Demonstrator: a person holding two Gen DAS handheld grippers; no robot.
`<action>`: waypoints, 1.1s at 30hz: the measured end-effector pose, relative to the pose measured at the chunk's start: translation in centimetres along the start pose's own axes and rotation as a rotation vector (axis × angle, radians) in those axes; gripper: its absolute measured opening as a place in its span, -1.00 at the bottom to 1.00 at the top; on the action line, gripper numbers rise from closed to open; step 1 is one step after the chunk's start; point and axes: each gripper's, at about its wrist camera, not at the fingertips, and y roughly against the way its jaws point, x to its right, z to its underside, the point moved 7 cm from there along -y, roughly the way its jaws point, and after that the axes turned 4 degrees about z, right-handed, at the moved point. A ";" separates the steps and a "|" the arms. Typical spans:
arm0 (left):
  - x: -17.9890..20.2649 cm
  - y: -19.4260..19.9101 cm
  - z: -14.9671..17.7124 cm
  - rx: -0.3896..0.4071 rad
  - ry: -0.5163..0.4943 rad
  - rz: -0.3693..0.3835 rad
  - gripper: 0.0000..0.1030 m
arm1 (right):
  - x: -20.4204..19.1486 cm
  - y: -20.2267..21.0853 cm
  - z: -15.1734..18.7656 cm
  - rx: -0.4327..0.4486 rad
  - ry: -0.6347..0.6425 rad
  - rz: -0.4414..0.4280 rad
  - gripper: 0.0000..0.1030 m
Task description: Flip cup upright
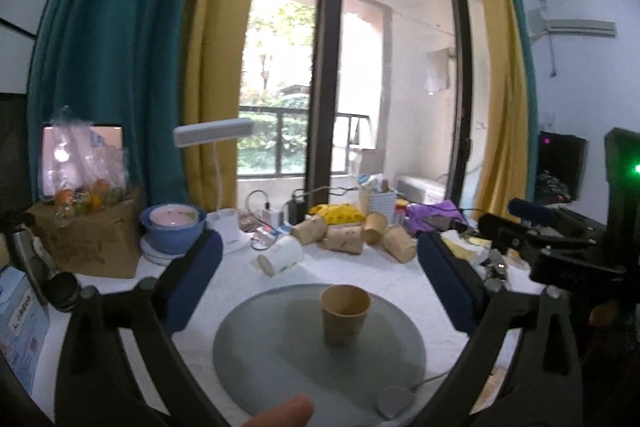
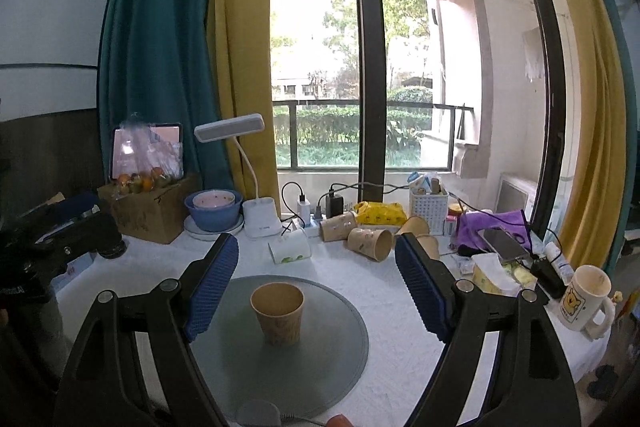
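Note:
A brown paper cup (image 1: 345, 314) stands upright, mouth up, on a round grey mat (image 1: 272, 355) on the white table. It also shows in the right wrist view (image 2: 279, 313) on the same mat (image 2: 328, 339). My left gripper (image 1: 320, 267) is open and empty, held above and behind the cup, apart from it. My right gripper (image 2: 317, 267) is open and empty too, with the cup below and left of its middle. The other gripper's black body shows at the right edge of the left wrist view (image 1: 560, 251) and at the left edge of the right wrist view (image 2: 60, 243).
Several brown paper cups (image 2: 370, 243) and a white cup (image 2: 290, 247) lie on their sides behind the mat. A blue bowl (image 2: 214, 211), desk lamp (image 2: 260, 215), cardboard box (image 2: 148, 211), white basket (image 2: 428, 207), phone (image 2: 504, 243) and bear mug (image 2: 586, 301) crowd the table's back and right.

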 end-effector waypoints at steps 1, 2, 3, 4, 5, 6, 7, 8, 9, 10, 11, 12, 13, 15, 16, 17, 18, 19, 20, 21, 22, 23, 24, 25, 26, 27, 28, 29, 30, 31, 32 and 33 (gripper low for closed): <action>-0.2 0.0 0.0 0.002 0.003 -0.014 0.92 | -0.1 -0.1 0.0 -0.004 -0.001 -0.001 0.62; -0.4 -0.1 0.0 0.003 0.006 -0.021 0.92 | -0.1 -0.2 0.1 -0.009 -0.002 -0.002 0.62; -0.5 -0.2 0.1 0.000 0.007 -0.021 0.92 | -0.2 -0.3 0.2 -0.013 -0.004 -0.004 0.62; -0.6 -0.3 0.2 -0.002 0.008 -0.021 0.92 | -0.3 -0.3 0.2 -0.015 -0.005 -0.006 0.62; -0.5 -0.3 0.3 -0.002 0.006 -0.022 0.92 | -0.3 -0.4 0.3 -0.017 -0.005 -0.007 0.62; -0.5 -0.3 0.4 0.000 0.002 -0.024 0.92 | -0.4 -0.4 0.3 -0.018 -0.006 -0.008 0.62; -0.4 -0.2 0.4 0.002 -0.003 -0.025 0.92 | -0.4 -0.4 0.3 -0.019 -0.006 -0.008 0.62; -0.3 -0.2 0.4 0.004 -0.006 -0.029 0.92 | -0.4 -0.4 0.4 -0.020 -0.005 -0.008 0.62; -0.3 -0.2 0.5 0.006 -0.008 -0.031 0.92 | -0.4 -0.4 0.4 -0.022 -0.005 -0.008 0.62; -0.3 -0.2 0.5 0.008 -0.009 -0.031 0.92 | -0.4 -0.5 0.5 -0.023 -0.005 -0.008 0.62; -0.2 -0.2 0.5 0.009 -0.010 -0.032 0.92 | -0.4 -0.5 0.5 -0.024 -0.006 -0.008 0.62; -0.2 -0.1 0.5 0.008 -0.010 -0.032 0.92 | -0.4 -0.6 0.5 -0.026 -0.006 -0.008 0.62; -0.2 -0.2 0.6 0.008 -0.011 -0.031 0.92 | -0.5 -0.6 0.5 -0.028 -0.007 -0.009 0.62; -0.2 -0.2 0.6 0.006 -0.010 -0.027 0.92 | -0.4 -0.8 0.6 -0.031 -0.009 -0.009 0.62; -0.1 -0.2 0.6 0.005 -0.011 -0.027 0.92 | -0.4 -0.8 0.6 -0.033 -0.010 -0.009 0.62; -0.1 -0.2 0.6 0.005 -0.011 -0.026 0.92 | -0.3 -0.8 0.7 -0.034 -0.011 -0.009 0.62; -0.1 -0.2 0.6 0.005 -0.011 -0.025 0.92 | -0.3 -0.9 0.7 -0.035 -0.011 -0.009 0.62; -0.1 -0.2 0.6 0.004 -0.011 -0.024 0.92 | -0.3 -0.9 0.7 -0.036 -0.012 -0.009 0.62; -0.1 -0.2 0.6 0.004 -0.010 -0.024 0.92 | -0.3 -0.9 0.7 -0.035 -0.012 -0.009 0.62; -0.1 -0.3 0.6 0.005 -0.011 -0.024 0.92 | -0.3 -0.9 0.7 -0.035 -0.012 -0.009 0.62; -0.1 -0.3 0.6 0.004 -0.011 -0.023 0.92 | -0.3 -0.9 0.7 -0.036 -0.012 -0.008 0.62; -0.1 -0.3 0.6 0.003 -0.011 -0.022 0.92 | -0.3 -0.9 0.7 -0.037 -0.012 -0.009 0.62; -0.1 -0.3 0.6 0.003 -0.012 -0.021 0.92 | -0.3 -0.9 0.7 -0.038 -0.013 -0.009 0.62; 0.0 -0.4 0.6 0.002 -0.012 -0.021 0.92 | -0.3 -0.9 0.8 -0.040 -0.014 -0.009 0.62; 0.0 -0.4 0.6 0.001 -0.012 -0.020 0.92 | -0.3 -1.0 0.8 -0.041 -0.015 -0.009 0.62; 0.1 -0.4 0.7 -0.001 -0.013 -0.017 0.92 | -0.3 -1.0 0.8 -0.041 -0.015 -0.009 0.62; 0.1 -0.4 0.7 -0.002 -0.013 -0.016 0.92 | -0.3 -1.0 0.8 -0.041 -0.014 -0.009 0.62; 0.2 -0.4 0.7 -0.004 -0.014 -0.014 0.92 | -0.3 -1.0 0.8 -0.041 -0.014 -0.009 0.62; 0.2 -0.4 0.8 -0.005 -0.015 -0.012 0.92 | -0.3 -1.0 0.8 -0.041 -0.015 -0.009 0.62; 0.3 -0.5 0.8 -0.006 -0.015 -0.011 0.92 | -0.3 -1.0 0.8 -0.041 -0.015 -0.009 0.62; 0.3 -0.5 0.8 -0.007 -0.015 -0.008 0.92 | -0.3 -1.1 0.9 -0.043 -0.016 -0.009 0.62; 0.2 -0.5 0.9 -0.007 -0.014 -0.008 0.92 | -0.2 -1.2 0.9 -0.044 -0.017 -0.009 0.62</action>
